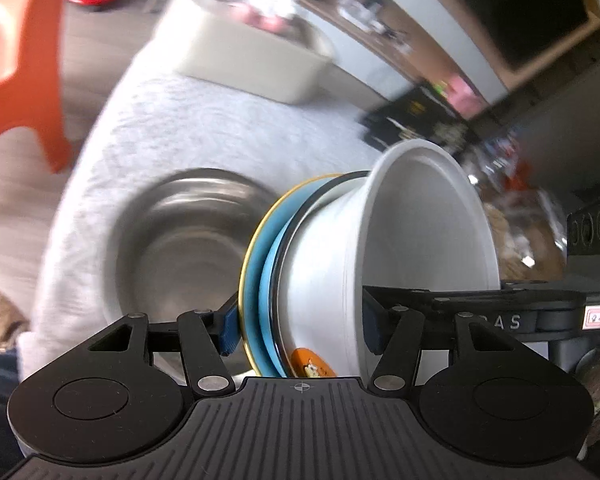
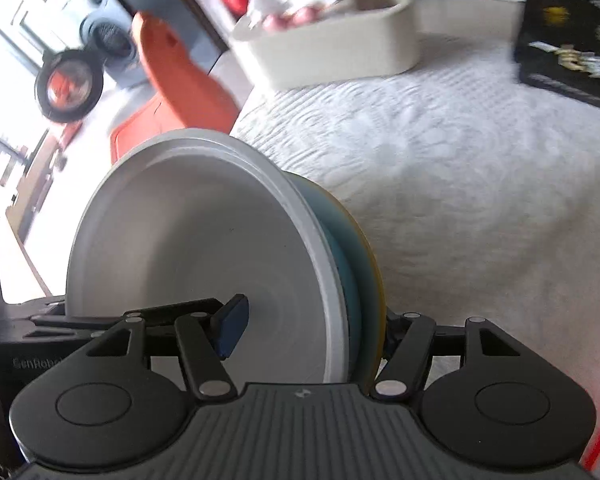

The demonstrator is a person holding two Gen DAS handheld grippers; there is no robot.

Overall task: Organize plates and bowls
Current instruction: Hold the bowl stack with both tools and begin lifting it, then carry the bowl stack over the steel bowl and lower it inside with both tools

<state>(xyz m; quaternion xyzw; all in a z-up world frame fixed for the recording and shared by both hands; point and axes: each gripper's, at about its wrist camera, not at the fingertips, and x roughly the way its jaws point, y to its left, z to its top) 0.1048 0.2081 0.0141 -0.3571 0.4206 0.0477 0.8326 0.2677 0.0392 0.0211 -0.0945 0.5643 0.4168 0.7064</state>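
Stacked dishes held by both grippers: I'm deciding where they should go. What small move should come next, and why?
Probably carry the stack of dishes sideways over the steel bowl and lower it in. Both the left gripper and right gripper clamp the stack, which hangs tilted on edge above the white cloth, and the steel bowl sits empty right beside it.

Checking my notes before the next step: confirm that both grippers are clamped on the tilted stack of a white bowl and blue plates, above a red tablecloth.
One thing is off: the tablecloth is white and textured, not red, as the right wrist view shows. The rest holds: the left gripper and right gripper both clamp the tilted stack of white bowl and blue plates.
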